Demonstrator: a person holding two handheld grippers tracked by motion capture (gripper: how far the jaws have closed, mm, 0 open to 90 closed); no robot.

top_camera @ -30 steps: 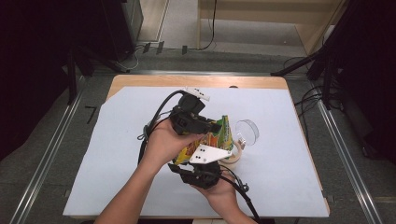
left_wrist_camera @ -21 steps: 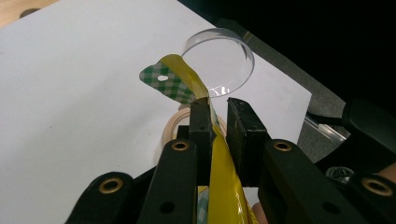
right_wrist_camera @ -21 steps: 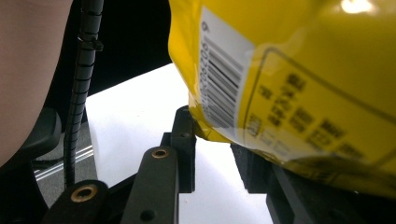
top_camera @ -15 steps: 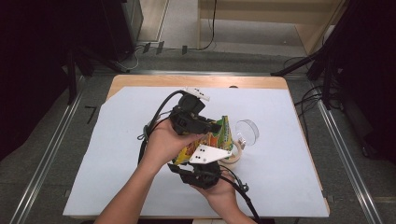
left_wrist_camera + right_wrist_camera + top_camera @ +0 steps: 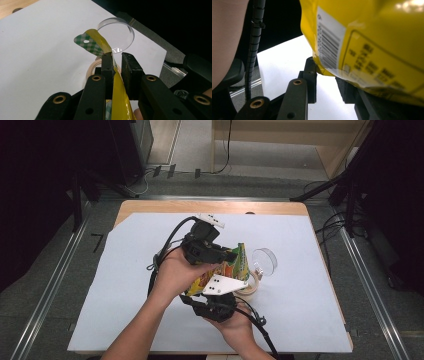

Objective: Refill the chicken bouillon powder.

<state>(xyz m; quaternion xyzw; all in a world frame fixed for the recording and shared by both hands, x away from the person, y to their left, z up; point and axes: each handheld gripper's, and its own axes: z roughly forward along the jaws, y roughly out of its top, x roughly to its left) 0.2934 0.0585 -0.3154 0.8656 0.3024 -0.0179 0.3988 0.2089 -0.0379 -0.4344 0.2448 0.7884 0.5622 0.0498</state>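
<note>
Above the middle of the white sheet [image 5: 125, 285] covering the table, a yellow snack bag [image 5: 231, 267] hangs between two hand-held grippers. The left gripper [image 5: 117, 63] pinches the bag's upper edge — its jaws closed on the thin foil, whose green-checked corner curls up beyond them. The right gripper [image 5: 328, 80] grips the bag's lower corner beside the barcode. A clear round lid [image 5: 264, 261] and a roll of tape [image 5: 250, 286] lie on the sheet just beside the bag.
</note>
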